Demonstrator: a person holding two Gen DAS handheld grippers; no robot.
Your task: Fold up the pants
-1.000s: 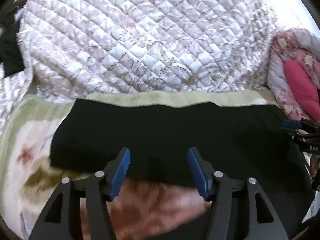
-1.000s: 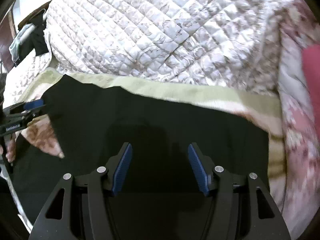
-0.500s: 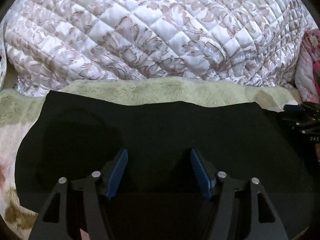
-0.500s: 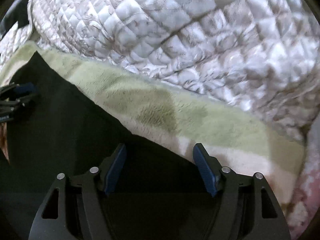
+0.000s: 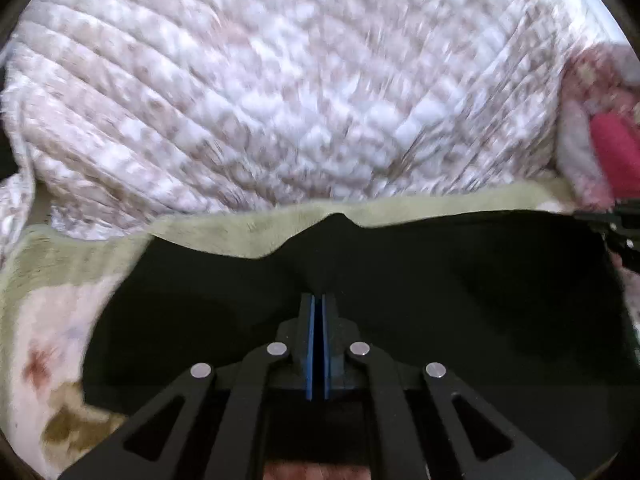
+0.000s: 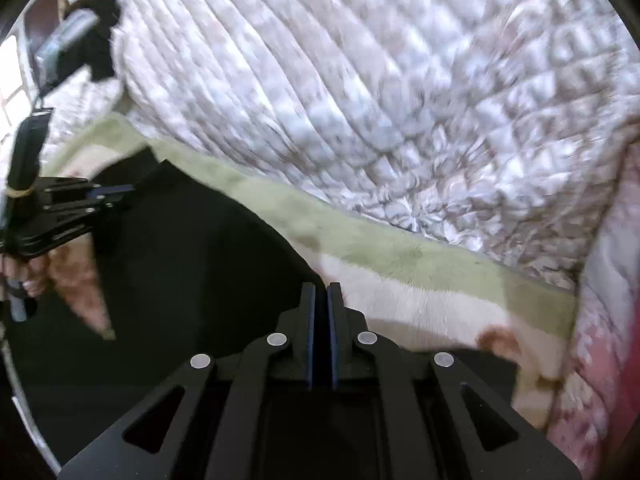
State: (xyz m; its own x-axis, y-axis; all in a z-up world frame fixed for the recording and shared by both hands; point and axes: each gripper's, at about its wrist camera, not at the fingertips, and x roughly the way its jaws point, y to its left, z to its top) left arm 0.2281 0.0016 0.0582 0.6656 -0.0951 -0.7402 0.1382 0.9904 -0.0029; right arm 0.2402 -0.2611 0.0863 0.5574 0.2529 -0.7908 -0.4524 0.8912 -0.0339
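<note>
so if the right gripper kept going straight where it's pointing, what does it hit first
Probably the black pants its shut right gripper already pinches, then the green-edged fleece blanket just beyond; depth is unclear.

No legible text or labels.

The right gripper (image 6: pixel 320 292), its blue pads just closed, pinches the edge of the black fabric pants (image 6: pixel 192 264) over a green-and-cream fleece blanket (image 6: pixel 360 240), the left gripper (image 6: pixel 108 194) gripping farther left.

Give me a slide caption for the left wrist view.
Left gripper shut on the black pants' far edge, lifting a peak over the green blanket.
</note>
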